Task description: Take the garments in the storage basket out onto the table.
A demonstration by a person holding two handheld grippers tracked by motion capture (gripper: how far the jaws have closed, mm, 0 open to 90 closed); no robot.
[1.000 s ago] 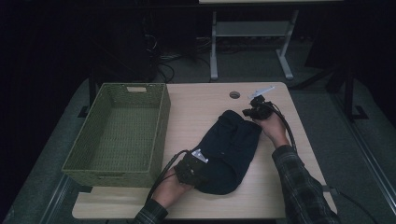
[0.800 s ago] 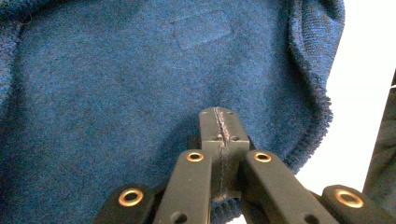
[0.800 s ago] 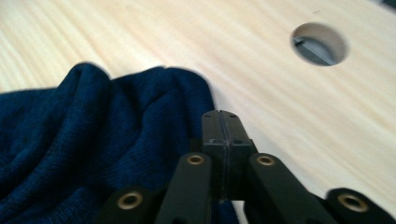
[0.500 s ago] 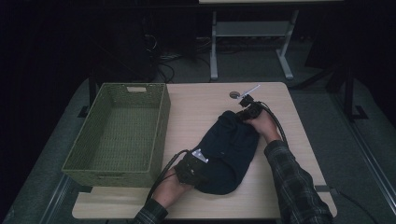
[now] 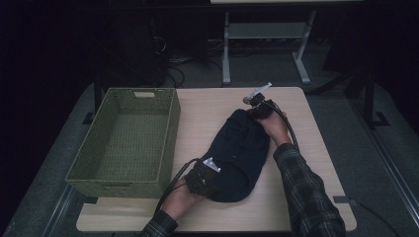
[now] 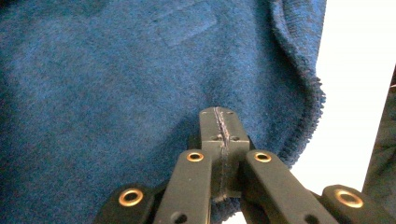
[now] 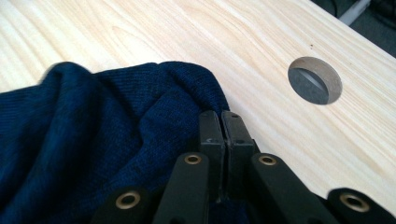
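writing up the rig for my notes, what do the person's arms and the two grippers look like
Each black hand-held gripper, left and right, has two flat black jaws with brass-ringed holes. A grey three-cornered plate sits on top of each, and a black cable trails off. Both dark plaid sleeves reach the wrists.

Navy-blue knit garment [image 5: 237, 153], olive-green woven basket [image 5: 123, 138], pale wood table [image 5: 207, 108].
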